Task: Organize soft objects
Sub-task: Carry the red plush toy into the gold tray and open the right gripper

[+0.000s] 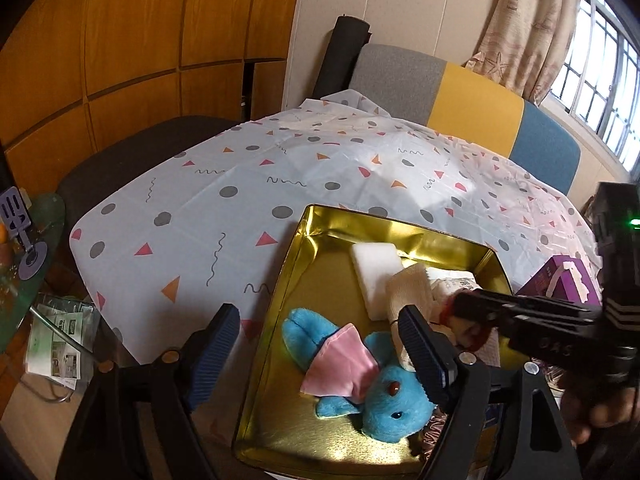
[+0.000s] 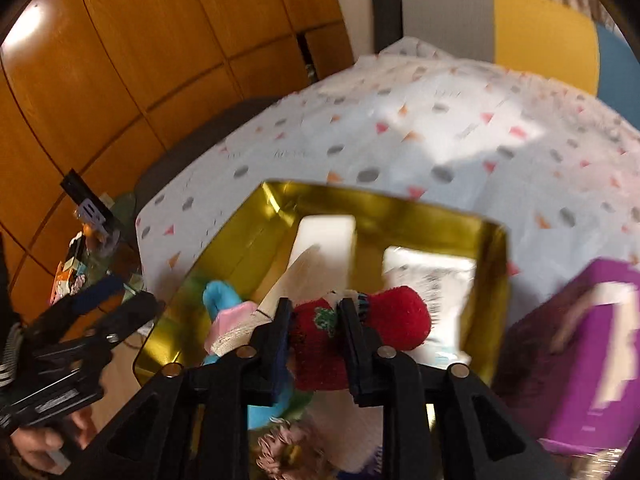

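Carrying the red knitted sock [image 2: 384, 320], pinched in the right gripper [image 2: 316, 344], aim for bare tin floor at 12 o'clock. Keep the left gripper [image 1: 320, 356] spread and empty, clear of the gold tin [image 1: 288, 280].

- Beyond the gold tray [image 1: 296, 248], the patterned tablecloth [image 1: 240, 184] lies bare and passable.
- Inside the tray, blue plush [image 1: 384, 396], white sponge [image 1: 376, 276] and folded cloth [image 1: 412, 292] crowd the floor.
- A purple box [image 2: 592, 344] blocks the tray's right side.

patterned tablecloth [image 1: 208, 208] carries gold tray [image 1: 288, 280], purple box [image 1: 560, 284].
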The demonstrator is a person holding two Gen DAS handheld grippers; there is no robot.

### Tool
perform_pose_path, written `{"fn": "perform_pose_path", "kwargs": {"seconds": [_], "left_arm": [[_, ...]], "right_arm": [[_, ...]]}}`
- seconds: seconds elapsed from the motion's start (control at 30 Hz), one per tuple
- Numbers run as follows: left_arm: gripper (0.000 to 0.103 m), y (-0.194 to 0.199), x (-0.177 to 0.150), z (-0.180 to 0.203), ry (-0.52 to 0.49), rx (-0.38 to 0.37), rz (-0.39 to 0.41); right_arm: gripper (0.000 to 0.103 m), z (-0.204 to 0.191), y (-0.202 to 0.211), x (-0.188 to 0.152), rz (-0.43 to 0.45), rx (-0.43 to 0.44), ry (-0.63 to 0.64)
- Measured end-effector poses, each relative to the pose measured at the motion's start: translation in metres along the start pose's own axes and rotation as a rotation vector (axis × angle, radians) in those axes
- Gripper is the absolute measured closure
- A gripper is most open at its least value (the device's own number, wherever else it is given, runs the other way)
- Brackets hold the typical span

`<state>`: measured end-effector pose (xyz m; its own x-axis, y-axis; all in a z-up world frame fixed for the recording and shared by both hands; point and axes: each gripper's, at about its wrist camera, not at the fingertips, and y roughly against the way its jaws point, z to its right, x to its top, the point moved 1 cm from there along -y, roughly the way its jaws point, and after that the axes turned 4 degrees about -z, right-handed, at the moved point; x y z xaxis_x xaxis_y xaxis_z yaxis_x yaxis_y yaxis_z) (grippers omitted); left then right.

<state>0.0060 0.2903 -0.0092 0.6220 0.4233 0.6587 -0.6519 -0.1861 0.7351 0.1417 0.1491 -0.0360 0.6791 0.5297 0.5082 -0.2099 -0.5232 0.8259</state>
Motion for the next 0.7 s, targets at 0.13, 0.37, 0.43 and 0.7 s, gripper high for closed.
{"fn": "perform_pose_path", "kwargs": {"seconds": [0.13,0.37,0.43,0.7], "left_arm": [[0.019,-0.002,-0.001,-0.001,0.007,-0.001,-0.008],[0.020,0.002,0.001,0.006,-0.006,-0.012,0.001],[0.020,0.006,0.002,0.011,-0.020,-0.015,0.013],[0.019,0.030,0.005,0.046,-0.125,-0.072,0.057]], "right_arm": [[0.061,0.006,-0.010,-0.002,-0.022,0.053,-0.057],[0.060,0.018,0.020,-0.009,0.050,0.052,-0.118],[0.060,0.019,0.029,-0.011,0.073,0.045,-0.122],[0.060,0.019,0.078,-0.035,0.168,-0.032,-0.079]]}}
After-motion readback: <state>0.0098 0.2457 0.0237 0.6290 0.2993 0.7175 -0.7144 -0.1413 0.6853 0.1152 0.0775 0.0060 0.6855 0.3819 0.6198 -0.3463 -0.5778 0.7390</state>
